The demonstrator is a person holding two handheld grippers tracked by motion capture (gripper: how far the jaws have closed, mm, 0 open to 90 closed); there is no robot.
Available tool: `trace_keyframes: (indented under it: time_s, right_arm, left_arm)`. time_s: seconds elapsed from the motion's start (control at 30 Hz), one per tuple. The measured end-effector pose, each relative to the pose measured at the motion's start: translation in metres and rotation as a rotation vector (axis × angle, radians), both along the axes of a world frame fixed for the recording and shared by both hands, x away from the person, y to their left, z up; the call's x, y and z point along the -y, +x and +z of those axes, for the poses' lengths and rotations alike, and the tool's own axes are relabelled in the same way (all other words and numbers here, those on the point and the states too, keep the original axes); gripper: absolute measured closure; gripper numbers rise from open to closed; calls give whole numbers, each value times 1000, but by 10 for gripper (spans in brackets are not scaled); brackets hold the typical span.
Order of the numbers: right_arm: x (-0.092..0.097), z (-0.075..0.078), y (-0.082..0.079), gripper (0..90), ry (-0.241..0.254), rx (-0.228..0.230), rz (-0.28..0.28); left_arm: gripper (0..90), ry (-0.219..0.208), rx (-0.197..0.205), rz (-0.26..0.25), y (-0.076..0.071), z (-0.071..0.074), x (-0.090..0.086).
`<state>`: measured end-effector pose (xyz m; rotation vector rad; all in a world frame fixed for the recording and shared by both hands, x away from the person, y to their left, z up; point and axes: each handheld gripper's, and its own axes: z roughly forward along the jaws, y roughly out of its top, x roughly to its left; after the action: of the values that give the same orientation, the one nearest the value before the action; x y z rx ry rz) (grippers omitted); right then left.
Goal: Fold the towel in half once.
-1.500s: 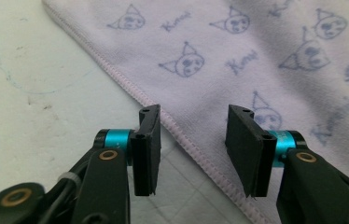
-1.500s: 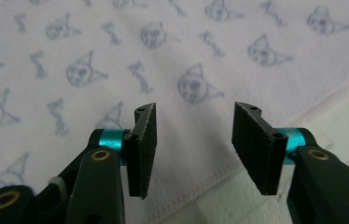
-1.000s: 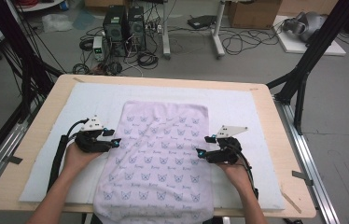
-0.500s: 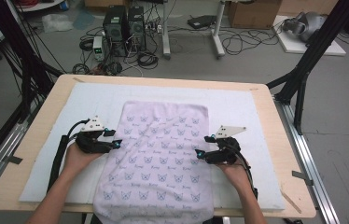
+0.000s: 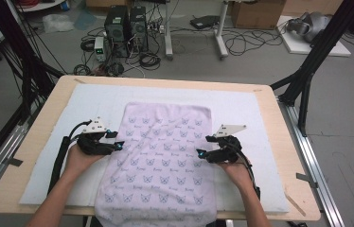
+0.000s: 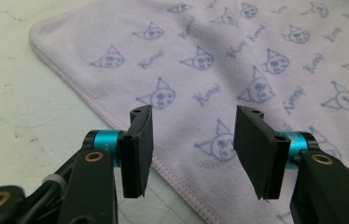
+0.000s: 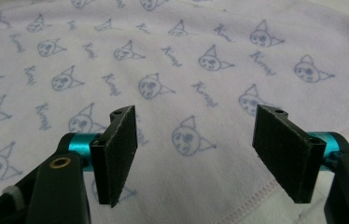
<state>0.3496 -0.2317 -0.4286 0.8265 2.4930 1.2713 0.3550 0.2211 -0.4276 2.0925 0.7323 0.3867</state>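
A pale lilac towel point(image 5: 162, 161) printed with small cat faces lies spread flat on a white mat point(image 5: 243, 111), its near end hanging over the table's front edge. My left gripper point(image 5: 117, 141) hovers low at the towel's left hem, open; in the left gripper view the gripper point(image 6: 193, 149) straddles the stitched hem of the towel point(image 6: 238, 60) with nothing pinched. My right gripper point(image 5: 201, 153) is over the towel just inside its right hem, also open. In the right gripper view the gripper point(image 7: 196, 154) stands above the printed towel point(image 7: 163, 56), pads apart.
The mat covers most of a wooden table point(image 5: 47, 118). Black frame legs point(image 5: 307, 80) stand at the right and left sides. Computer towers point(image 5: 128, 23) and cables sit on the floor beyond the far edge.
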Motion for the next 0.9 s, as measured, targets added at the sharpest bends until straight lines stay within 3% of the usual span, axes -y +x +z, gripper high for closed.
trace_keyframes:
  time_s: [0.13, 0.33, 0.6, 0.67, 0.77, 0.9]
  right_arm:
    - [2, 3, 8, 313, 0, 0, 8]
    - [11, 10, 36, 315, -9, -23, -30]
    - [8, 29, 93, 368, -89, -38, -65]
    - [6, 31, 107, 382, -108, -35, -74]
    - [5, 28, 124, 400, -132, -42, -114]
    - [10, 14, 137, 420, -146, -73, -184]
  left_arm:
    - [505, -24, 13, 9, 2, 3, -2]
    - [548, -2, 20, 33, 18, 10, -2]
    - [575, 74, -44, 42, 70, 17, 6]
    - [581, 77, -58, 52, 84, 20, 8]
    - [582, 70, -77, 99, 102, 19, 9]
    - [619, 60, -103, 193, 116, 4, 7]
